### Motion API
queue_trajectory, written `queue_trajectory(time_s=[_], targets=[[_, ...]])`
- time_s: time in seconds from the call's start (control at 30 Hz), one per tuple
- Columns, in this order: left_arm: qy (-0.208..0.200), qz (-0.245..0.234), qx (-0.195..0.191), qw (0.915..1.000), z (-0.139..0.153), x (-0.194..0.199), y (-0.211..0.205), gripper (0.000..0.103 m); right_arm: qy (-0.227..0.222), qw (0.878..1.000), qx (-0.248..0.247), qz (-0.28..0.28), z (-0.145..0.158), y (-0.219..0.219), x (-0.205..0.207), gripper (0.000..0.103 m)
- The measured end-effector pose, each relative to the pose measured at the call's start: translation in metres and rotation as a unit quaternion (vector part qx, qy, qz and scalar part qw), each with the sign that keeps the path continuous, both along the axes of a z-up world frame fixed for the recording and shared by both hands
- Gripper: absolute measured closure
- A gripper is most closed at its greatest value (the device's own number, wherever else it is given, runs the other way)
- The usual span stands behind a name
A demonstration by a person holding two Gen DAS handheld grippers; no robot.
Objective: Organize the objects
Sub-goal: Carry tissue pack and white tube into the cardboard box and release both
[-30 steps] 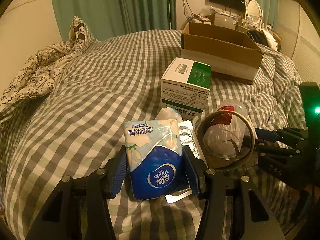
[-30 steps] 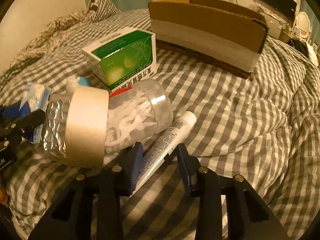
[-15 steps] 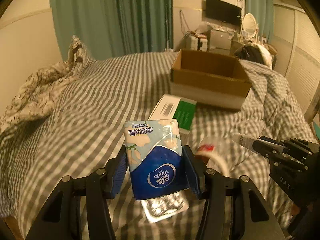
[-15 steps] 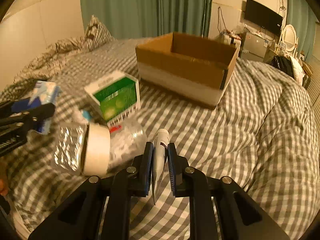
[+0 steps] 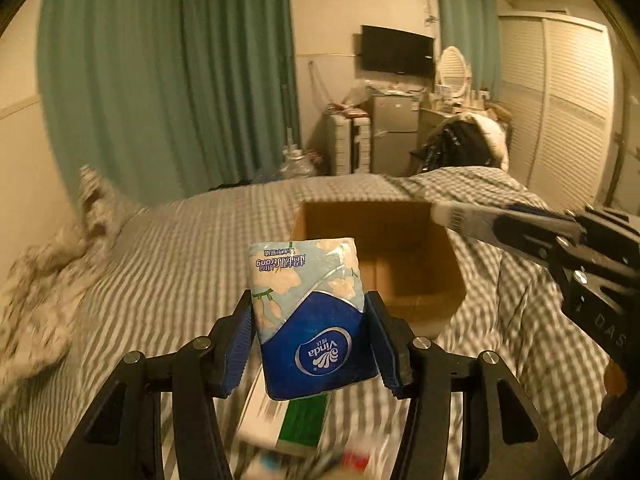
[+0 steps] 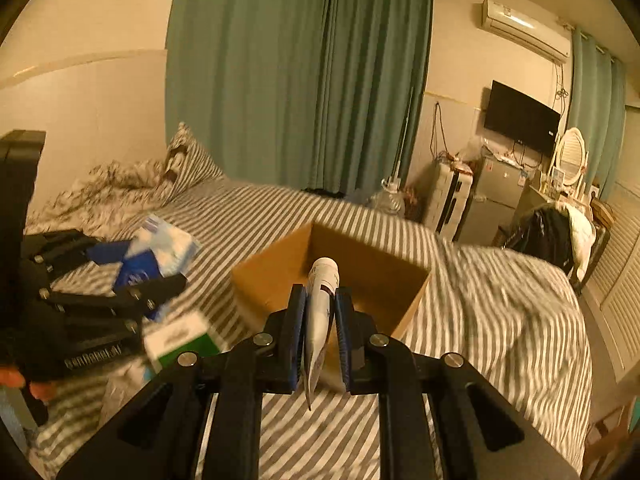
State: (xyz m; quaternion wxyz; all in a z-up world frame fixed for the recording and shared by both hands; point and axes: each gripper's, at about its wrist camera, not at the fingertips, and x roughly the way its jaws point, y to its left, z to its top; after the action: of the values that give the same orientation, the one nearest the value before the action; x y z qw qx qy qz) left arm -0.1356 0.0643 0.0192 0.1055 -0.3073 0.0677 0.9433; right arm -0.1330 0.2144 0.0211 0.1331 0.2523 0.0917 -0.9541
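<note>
Left gripper (image 5: 310, 328): raised above the bed, pointing toward the far end of the room, blue pads clamped on both sides of a tissue pack (image 5: 310, 312). The pack stands upright between the pads, blue "Vinda" lower half facing the camera with its lettering upside down, pale floral upper half rising above the fingertips. In the right wrist view the same gripper (image 6: 132, 280) shows at the left edge, its body black, the tissue pack (image 6: 160, 254) carried clear of the bedding.

Green-and-white carton (image 5: 288, 420): lies on the checked bedspread (image 5: 160, 272) directly beneath the held pack, blurred. In the right wrist view the carton (image 6: 182, 340) sits just below the left gripper. Other small items at the bottom edge of the left view are too blurred to identify.

Cardboard box (image 5: 384, 256): open-topped, resting on the bedspread beyond the tissue pack, interior visible. In the right wrist view the box (image 6: 276, 280) lies straight ahead of the right gripper.

Right gripper (image 6: 320, 320): held level above the bed, fingers closed tight on a white tube (image 6: 322, 296), cap end forward and over the near edge of the box, flat crimped end hanging down behind the pads. In the left wrist view this gripper (image 5: 520, 226) enters from the right, the tube (image 5: 460, 216) projecting to the box's right rim.

Backdrop: green curtains (image 6: 300, 80), wall-mounted television (image 6: 520, 124).
</note>
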Motion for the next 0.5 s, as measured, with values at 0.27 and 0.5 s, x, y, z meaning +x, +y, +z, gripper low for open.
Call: queue_trajectory(time_s=[0.27,0.5], targets=[[-0.048,-0.034,-0.003,0.9983,-0.027,-0.1,0.052,0.048,-0.057,0.998,-0.024,-0.006,-0.022,0.025,-0.11,0.089],[-0.101,-0.031,-0.028,0.994,-0.071,-0.143,0.064,0.046,-0.12,0.991,-0.052,-0.018,-0.075,0.046,-0.16,0.088]])
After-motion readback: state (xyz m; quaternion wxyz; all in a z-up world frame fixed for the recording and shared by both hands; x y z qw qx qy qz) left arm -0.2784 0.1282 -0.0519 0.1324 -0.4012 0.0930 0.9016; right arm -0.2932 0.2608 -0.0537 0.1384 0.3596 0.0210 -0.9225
